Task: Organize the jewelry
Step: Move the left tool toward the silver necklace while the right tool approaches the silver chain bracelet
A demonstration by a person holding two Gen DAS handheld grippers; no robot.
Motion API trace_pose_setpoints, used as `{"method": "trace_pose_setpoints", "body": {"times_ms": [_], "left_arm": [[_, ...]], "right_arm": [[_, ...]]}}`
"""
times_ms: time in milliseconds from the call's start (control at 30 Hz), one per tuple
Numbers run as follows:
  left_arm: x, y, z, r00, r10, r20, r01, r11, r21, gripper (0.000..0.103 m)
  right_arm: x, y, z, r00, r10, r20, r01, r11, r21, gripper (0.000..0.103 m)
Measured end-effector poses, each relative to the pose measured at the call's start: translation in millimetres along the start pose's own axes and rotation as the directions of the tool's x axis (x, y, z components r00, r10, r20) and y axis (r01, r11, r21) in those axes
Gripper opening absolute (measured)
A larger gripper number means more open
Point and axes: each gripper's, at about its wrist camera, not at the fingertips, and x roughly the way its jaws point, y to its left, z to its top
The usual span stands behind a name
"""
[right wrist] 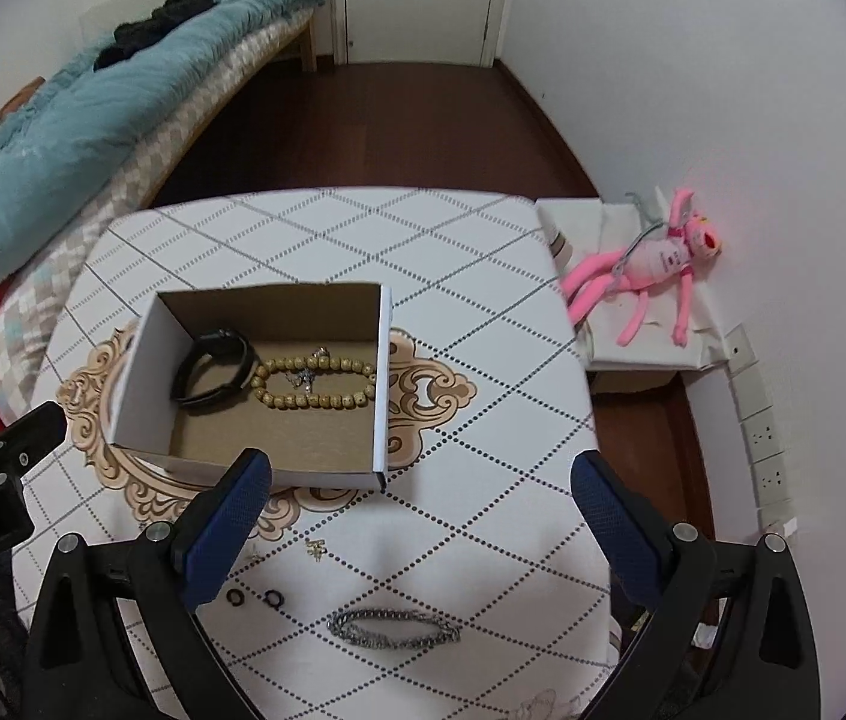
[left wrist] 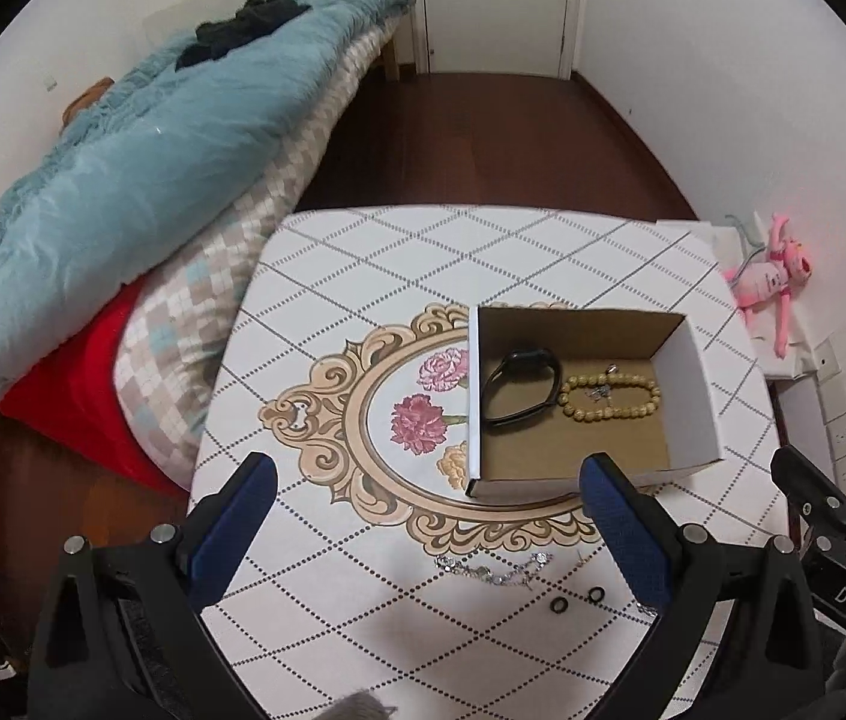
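left hand-held gripper [left wrist: 430,483] spread | right hand-held gripper [right wrist: 423,480] spread (both empty) | box [right wrist: 384,384] holds beads [right wrist: 315,384]

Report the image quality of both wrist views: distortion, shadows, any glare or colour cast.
Left wrist view: strong fisheye bowing of the table edges, dark vignette in the corners, soft shadow on the near cloth; the silver chain is small and indistinct. Right wrist view: same bowing, a soft shadow around the chain bracelet, a pink cast on the wall beside the plush toy; no harsh glare.
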Motion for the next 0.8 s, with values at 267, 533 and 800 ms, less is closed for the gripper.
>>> {"method": "trace_pose_setpoints", "body": {"times_ms": [267, 533, 800], "left_arm": [[-43, 4, -10, 0.998, -0.026, 0.062, 0.026, 1.000, -0.006, 0.103], [-57, 5, -23, 0.996, 0.005, 0.084, -0.005, 1.000, -0.002, 0.103], [-4, 20, -66, 0.999, 0.036, -0.022, -0.037, 0.999, -0.032, 0.103]], "right_arm": [[-56, -6, -11, 0.996, 0.003, 0.092, -0.004, 1.000, 0.016, 0.101], [-87, -13, -26, 0.991, 0.045, 0.128, -0.053, 0.997, 0.059, 0.101], [-26, -41, -73, 0.995, 0.091, -0.032, -0.084, 0.980, 0.183, 0.099]]}}
